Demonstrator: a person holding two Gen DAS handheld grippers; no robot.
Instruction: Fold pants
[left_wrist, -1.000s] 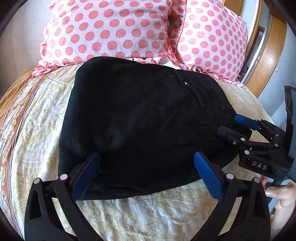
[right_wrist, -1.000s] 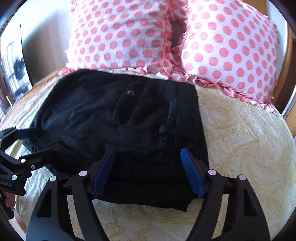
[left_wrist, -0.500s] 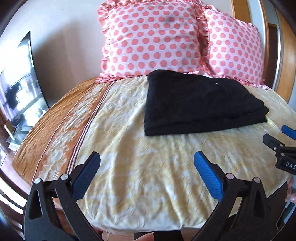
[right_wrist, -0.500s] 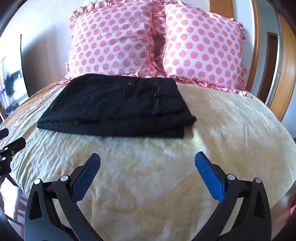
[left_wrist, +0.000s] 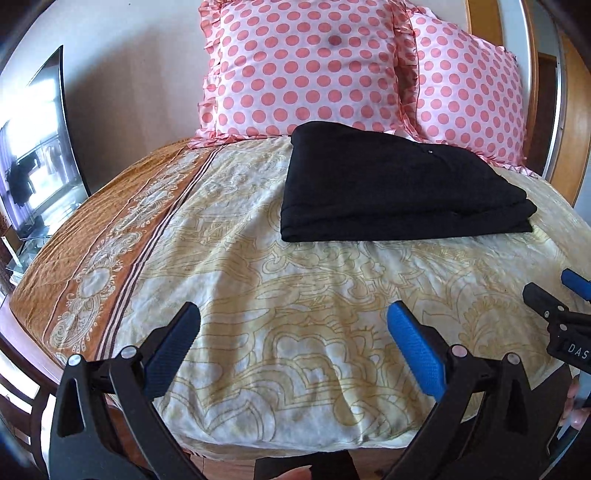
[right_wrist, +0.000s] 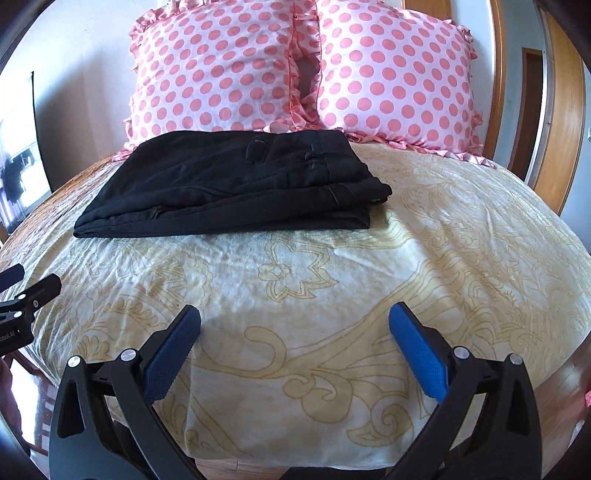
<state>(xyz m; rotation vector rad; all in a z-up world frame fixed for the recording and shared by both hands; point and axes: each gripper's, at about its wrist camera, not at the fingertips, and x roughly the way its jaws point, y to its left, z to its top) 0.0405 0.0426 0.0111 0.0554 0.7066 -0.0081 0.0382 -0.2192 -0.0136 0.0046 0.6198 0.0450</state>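
Black pants (left_wrist: 391, 192) lie folded in a flat rectangular stack on the bed (left_wrist: 295, 302), far end, right up against the two pink polka-dot pillows (left_wrist: 306, 70) that lean at the head. In the right wrist view the pants (right_wrist: 236, 184) show several layers at the near edge, a pocket flap and belt loops on top, right corner of the stack a bit uneven. Bedspread is cream with a yellow scroll pattern; an orange patterned border (left_wrist: 107, 236) runs down the left side in the left wrist view.

Left gripper (left_wrist: 293, 339) has jaws spread wide, blue pads (left_wrist: 415, 352) well apart, nothing between them, hovering over the near part of the bed, well apart from the pants. Right gripper (right_wrist: 295, 339) same: jaws wide, blue pads (right_wrist: 171, 356) apart, empty, over the near bedspread, well short of the stack.

Each gripper shows at the edge of the other's view: right gripper (left_wrist: 565, 302) at the right border of the left view, left gripper (right_wrist: 22, 291) at the left border of the right view. Neither touches the pants.

A dark screen (left_wrist: 37, 147) stands at the far left beside the bed. Wooden frame (right_wrist: 561, 110) on the right behind the pillows
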